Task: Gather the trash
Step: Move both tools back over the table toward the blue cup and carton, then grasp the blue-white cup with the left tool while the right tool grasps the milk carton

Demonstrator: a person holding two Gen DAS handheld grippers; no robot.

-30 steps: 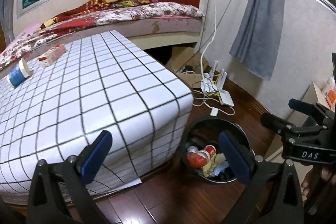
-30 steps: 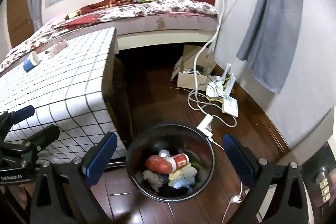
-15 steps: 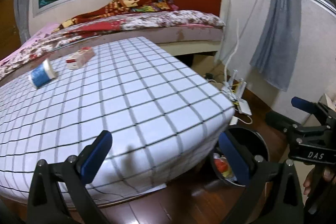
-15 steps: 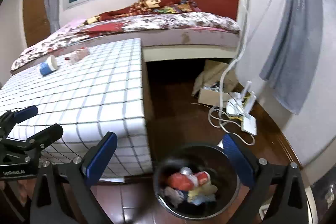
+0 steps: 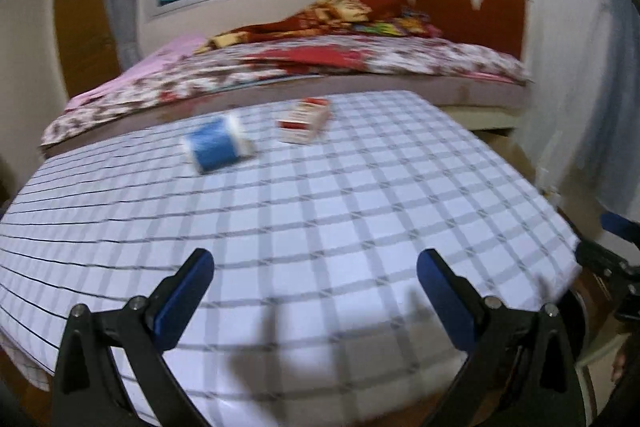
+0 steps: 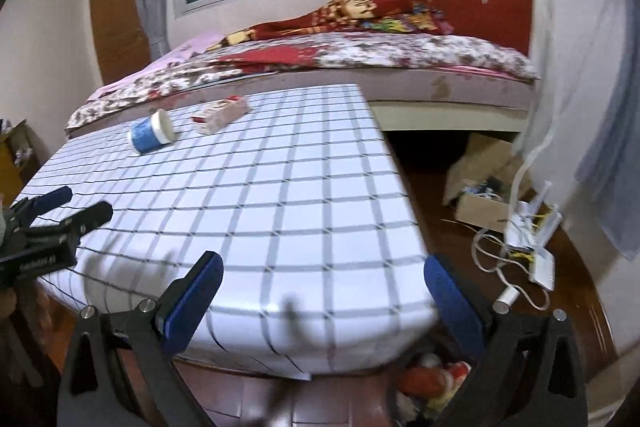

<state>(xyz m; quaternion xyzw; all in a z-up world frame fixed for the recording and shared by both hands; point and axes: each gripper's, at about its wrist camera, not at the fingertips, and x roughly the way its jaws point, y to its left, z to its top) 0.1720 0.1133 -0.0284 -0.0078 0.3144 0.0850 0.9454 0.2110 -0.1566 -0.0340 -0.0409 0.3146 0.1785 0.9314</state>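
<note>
Table (image 5: 320, 227): low, covered in a white cloth with a dark grid; fills the foreground of both wrist views.

Cup (image 5: 216, 145): blue with a white rim, lying on its side on the far left part of the table (image 6: 280, 207); blurred in the left view, sharper in the right (image 6: 151, 133).

Carton (image 5: 304, 121): small, red and white, lying flat just right of the cup, apart from it; also seen from the right wrist (image 6: 219, 113).

Bin (image 6: 432, 383): dark, on the wooden floor below the table's near right corner, mostly hidden by the right gripper's finger; red, white and yellow trash inside.

Left gripper (image 5: 314, 291): over the near edge of the table, jaws wide apart, nothing between the blue pads. It shows from the side at the left margin of the right view (image 6: 60, 211).

Right gripper (image 6: 324, 295): over the table's near right corner, jaws wide apart, empty. Part of it shows at the right margin of the left view (image 5: 612, 247).

Bed (image 6: 360, 59): behind the table, floral cover, red blanket, red headboard.

Cables (image 6: 520, 251): white, with a router, on the floor at right, next to a cardboard box (image 6: 484, 187).
</note>
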